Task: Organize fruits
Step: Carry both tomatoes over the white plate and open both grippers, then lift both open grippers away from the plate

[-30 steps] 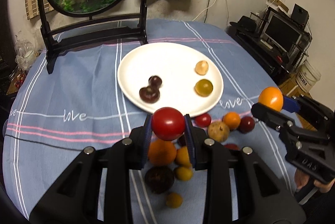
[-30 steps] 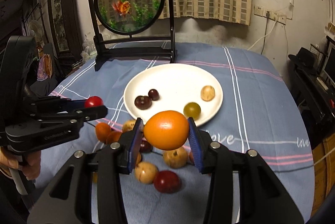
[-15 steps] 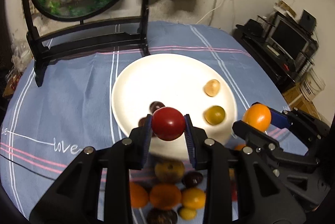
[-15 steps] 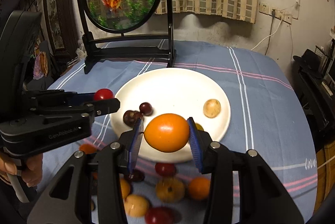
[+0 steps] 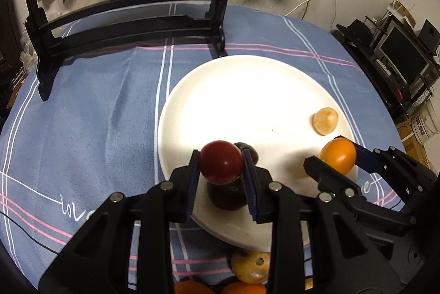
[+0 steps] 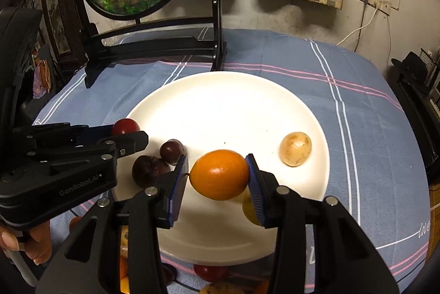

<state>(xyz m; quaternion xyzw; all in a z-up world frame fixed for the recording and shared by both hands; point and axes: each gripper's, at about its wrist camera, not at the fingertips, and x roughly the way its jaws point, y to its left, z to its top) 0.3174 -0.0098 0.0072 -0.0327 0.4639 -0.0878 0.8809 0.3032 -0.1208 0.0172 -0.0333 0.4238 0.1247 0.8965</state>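
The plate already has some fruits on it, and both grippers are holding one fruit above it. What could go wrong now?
1. The red fruit in the left gripper hangs right above the two dark fruits; released there, it may land on them and roll.
2. The orange fruit in the right gripper is over the plate near its front rim and could roll off.

Both tools are matte black plastic, built of angular struts with triangular cut-outs. The left gripper (image 5: 221,175) carries round silver screws along its two arms, and its pads (image 5: 249,178) are blue and ribbed. The right gripper (image 6: 218,181) matches: same silver screws, same ribbed blue pads (image 6: 255,193). In the right view the left gripper's side bears pale "GenRobot.AI" lettering. A hand (image 6: 26,246) grips its handle below, no sleeve visible.
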